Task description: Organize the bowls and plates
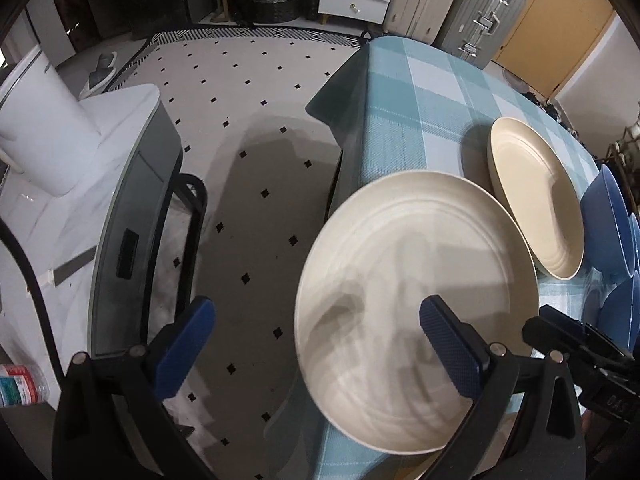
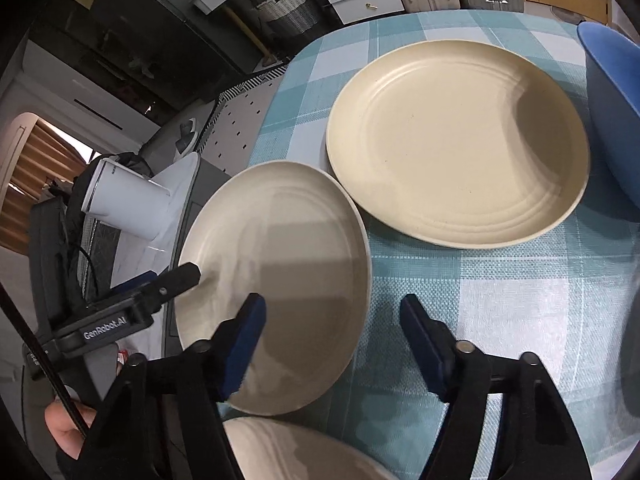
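A near cream plate (image 1: 408, 300) (image 2: 280, 280) overhangs the left edge of the table. A second cream plate (image 1: 536, 200) (image 2: 460, 140) lies flat beyond it. Blue bowls (image 1: 608, 224) (image 2: 612, 112) stand at the right. My left gripper (image 1: 316, 344) is open; its right finger is over the near plate and its left finger hangs over the floor. My right gripper (image 2: 332, 344) is open, with its left finger over the near plate's right rim. The left gripper also shows in the right wrist view (image 2: 160, 292) at the plate's left edge. A third cream plate (image 2: 304, 452) lies at the bottom.
The table has a teal checked cloth (image 1: 404, 92) (image 2: 500, 300). To its left are a white counter (image 1: 60, 216) with a white jug (image 1: 36, 128) (image 2: 124, 204), and a patterned floor (image 1: 248, 128). Drawers, a basket and a suitcase stand at the back.
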The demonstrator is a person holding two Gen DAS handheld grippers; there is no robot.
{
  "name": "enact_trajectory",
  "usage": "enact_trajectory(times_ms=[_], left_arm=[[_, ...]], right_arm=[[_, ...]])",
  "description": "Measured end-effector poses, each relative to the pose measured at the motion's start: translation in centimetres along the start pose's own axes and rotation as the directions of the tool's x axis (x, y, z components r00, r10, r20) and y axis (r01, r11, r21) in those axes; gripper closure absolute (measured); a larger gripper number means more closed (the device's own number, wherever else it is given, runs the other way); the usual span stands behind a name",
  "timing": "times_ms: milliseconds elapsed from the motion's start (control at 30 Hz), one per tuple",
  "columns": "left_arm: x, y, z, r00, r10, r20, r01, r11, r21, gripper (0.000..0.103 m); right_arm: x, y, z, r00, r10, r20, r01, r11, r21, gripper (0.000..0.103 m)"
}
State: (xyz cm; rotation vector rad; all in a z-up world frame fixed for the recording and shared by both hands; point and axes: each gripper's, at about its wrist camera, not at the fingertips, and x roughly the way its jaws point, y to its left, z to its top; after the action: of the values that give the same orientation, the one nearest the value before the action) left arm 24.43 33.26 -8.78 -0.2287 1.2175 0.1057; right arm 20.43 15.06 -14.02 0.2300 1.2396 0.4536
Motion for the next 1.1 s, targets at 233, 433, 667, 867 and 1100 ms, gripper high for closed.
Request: enact_trajectory(times_ms=[233, 433, 667, 867, 1100], left_arm=[[1.2, -0.1, 0.2, 1.0, -0.005, -0.026, 0.006, 1.0, 0.03, 0.016], [1.0, 0.1, 0.3, 1.0, -0.024, 0.006, 0.024, 0.999, 0.024, 0.045], [1.8, 0.9, 0.0, 0.996, -0.074, -0.042, 0.073, 0.997, -0.011, 0.072], [1.9, 1.1, -0.2, 0.993, -0.108, -0.054, 0.106, 0.994, -0.037, 0.082], [1.6, 1.6, -0.2, 0.994, -0.096, -0.048, 0.092, 0.993, -0.074, 0.092]], right_arm=[[1.4, -0.2, 0.1, 1.0, -0.01, -0.011, 0.01, 1.0, -0.004, 0.048], [1.8, -0.5, 0.1, 1.0, -0.014, -0.001, 0.014, 1.0, -0.028, 0.068], [2.3, -0.6, 0.1, 0.999, -0.037, 0.003, 0.037, 0.998, -0.053, 0.083], [2.4, -0.8, 0.0, 0.999, -0.042, 0.011, 0.042, 0.997, -0.066, 0.094], [2.3, -1.1, 0.2, 1.0, -0.025, 0.014, 0.026, 0.999, -0.037, 0.095]])
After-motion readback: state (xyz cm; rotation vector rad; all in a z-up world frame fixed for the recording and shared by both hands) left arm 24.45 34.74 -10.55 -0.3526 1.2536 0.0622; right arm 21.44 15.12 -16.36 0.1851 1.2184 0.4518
